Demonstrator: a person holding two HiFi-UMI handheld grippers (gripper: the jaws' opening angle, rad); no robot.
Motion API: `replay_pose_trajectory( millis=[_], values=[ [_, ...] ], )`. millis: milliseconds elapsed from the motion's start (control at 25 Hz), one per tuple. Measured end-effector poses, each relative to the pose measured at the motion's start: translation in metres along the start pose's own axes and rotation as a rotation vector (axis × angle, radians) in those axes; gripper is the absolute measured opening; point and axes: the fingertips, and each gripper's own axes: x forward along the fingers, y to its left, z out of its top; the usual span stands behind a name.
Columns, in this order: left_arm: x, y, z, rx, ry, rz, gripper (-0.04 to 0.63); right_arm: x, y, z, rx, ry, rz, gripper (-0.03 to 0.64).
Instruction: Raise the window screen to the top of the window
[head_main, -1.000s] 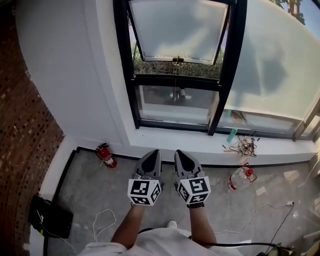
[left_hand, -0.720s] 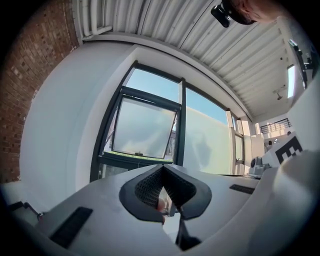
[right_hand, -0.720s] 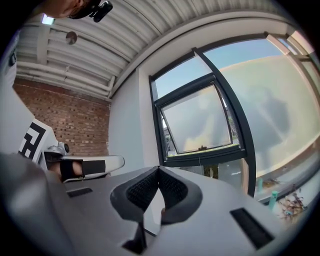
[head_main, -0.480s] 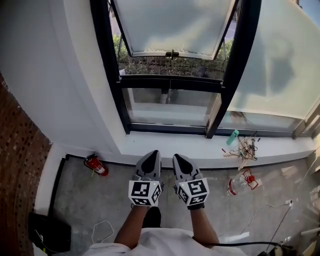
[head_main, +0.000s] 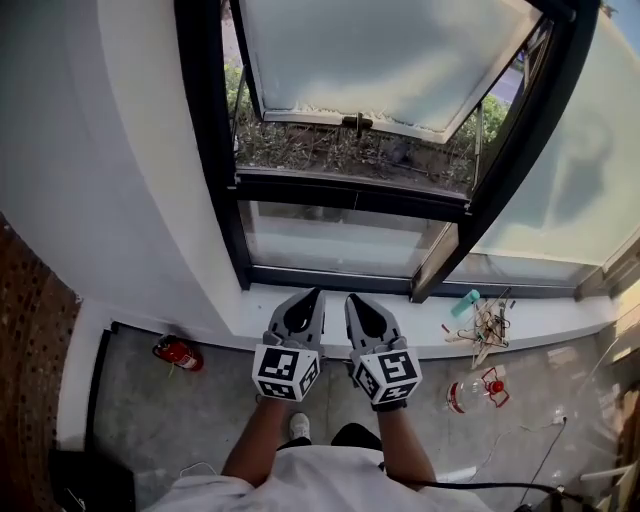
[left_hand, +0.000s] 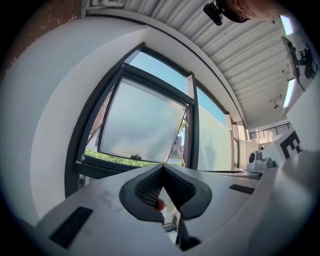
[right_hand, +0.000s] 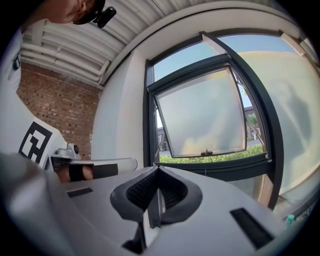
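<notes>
The person stands facing the window (head_main: 212, 150), whose black frame rises from a white sill (head_main: 420, 318) set in a white wall. Both tools are held side by side, low and in front of the body, pointing at the sill's near edge and not touching it. The left hand-held gripper (head_main: 313, 294) has its jaws pressed together with nothing between them, as its own view shows (left_hand: 162, 166). The right hand-held gripper (head_main: 352, 298) is closed and empty too, its tips meeting in front of the frame (right_hand: 157, 169). In the upper part of the window a frosted sash (head_main: 390, 55) is tilted outward from the top, with a small handle (head_main: 358, 122) on its lower rail and greenery showing through the gap below it. Under that sits a fixed lower pane (head_main: 340, 240). The window screen cannot be told apart from the glass in any view. Towards the sill's right end lie a teal item (head_main: 463, 303) and a tangle of wire hangers (head_main: 488, 322). On the concrete floor (head_main: 200, 415) a red fire extinguisher (head_main: 178, 353) lies near the wall at the left — and a clear bottle (head_main: 466, 393) with a red cap lies at the right.
</notes>
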Motion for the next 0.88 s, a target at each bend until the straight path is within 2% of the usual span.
replay_pose_trajectory(
  millis=[200,320,520,680,880],
  values=[
    [0.047,0.008,-0.013,-0.019,0.012,-0.041,-0.008,0.039,-0.039,-0.008,0.012,0.02,-0.026,0.0],
    [0.079,0.01,-0.018,0.011,0.004,-0.071,-0.008,0.064,-0.065,-0.007,0.009,0.006,-0.022,0.0],
    [0.146,0.031,-0.022,0.028,0.019,-0.03,-0.008,0.109,-0.116,-0.009,0.047,-0.008,0.005,0.0],
    [0.198,0.038,-0.011,0.046,0.01,0.007,-0.008,0.143,-0.16,0.006,0.067,-0.03,0.041,0.0],
    [0.25,0.048,-0.023,0.049,0.037,0.058,-0.008,0.174,-0.201,0.005,0.083,-0.018,0.086,0.0]
  ],
)
